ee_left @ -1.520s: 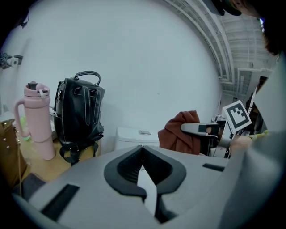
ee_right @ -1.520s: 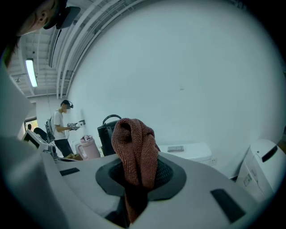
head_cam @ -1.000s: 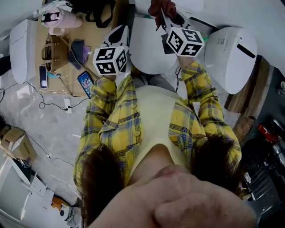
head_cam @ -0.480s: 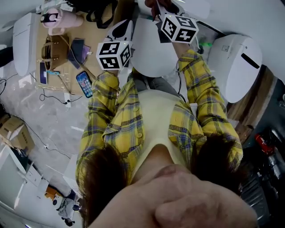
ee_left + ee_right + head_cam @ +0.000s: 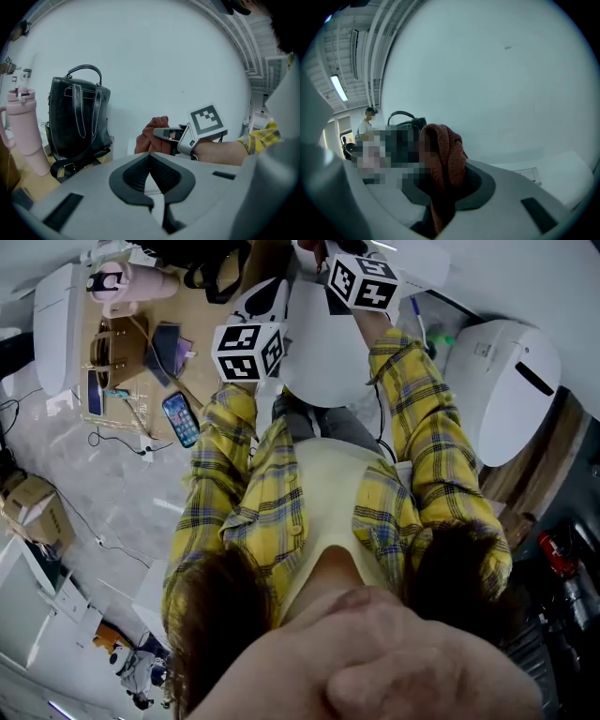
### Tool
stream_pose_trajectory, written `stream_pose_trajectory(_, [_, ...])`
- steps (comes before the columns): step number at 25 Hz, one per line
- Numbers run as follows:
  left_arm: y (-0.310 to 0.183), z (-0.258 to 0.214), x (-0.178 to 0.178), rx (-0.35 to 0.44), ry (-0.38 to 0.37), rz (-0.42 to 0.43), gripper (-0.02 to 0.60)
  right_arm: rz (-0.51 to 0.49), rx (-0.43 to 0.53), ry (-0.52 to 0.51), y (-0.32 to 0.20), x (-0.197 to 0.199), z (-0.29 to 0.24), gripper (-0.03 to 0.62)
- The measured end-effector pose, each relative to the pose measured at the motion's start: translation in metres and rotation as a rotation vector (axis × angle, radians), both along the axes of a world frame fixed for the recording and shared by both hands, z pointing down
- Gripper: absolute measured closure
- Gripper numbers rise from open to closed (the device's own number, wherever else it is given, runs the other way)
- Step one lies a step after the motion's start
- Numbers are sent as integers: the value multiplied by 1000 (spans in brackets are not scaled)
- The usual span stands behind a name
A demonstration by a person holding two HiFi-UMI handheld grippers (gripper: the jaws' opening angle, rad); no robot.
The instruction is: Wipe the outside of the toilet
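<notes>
While the right gripper [image 5: 440, 190] was clamped on a rust-brown cloth [image 5: 446, 150] at the toilet's [image 5: 323, 357] far end, the left gripper [image 5: 151, 168] hung beside the toilet's left edge, jaws pressed together on nothing

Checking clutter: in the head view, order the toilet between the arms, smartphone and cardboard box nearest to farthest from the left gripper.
1. toilet, right beside the left gripper.
2. smartphone, on the floor, lower left.
3. cardboard box, far left.

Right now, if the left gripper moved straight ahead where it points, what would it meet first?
Probably the reddish-brown cloth held by the right gripper, straight ahead of the left gripper's shut jaws; depth is unclear.
</notes>
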State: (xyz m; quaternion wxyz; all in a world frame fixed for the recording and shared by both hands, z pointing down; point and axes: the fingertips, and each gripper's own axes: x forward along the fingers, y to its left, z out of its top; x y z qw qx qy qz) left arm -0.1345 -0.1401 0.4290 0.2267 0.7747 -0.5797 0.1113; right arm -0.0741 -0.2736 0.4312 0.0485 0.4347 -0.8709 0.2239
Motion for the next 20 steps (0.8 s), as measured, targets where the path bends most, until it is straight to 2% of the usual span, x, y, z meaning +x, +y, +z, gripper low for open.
stream_pose_trajectory(4, [-2,5,-1,-6,13,-11,574,39,-70,6,-13,8,21,511])
stream_pose_trajectory(10, [-8,11,0,-21,25,-7,574,69,-88,96,-16,27,37,512])
stream_pose_trajectory(20, [-20,15,33,-28,38,80,574,174,-102,144,-12,95,47,512])
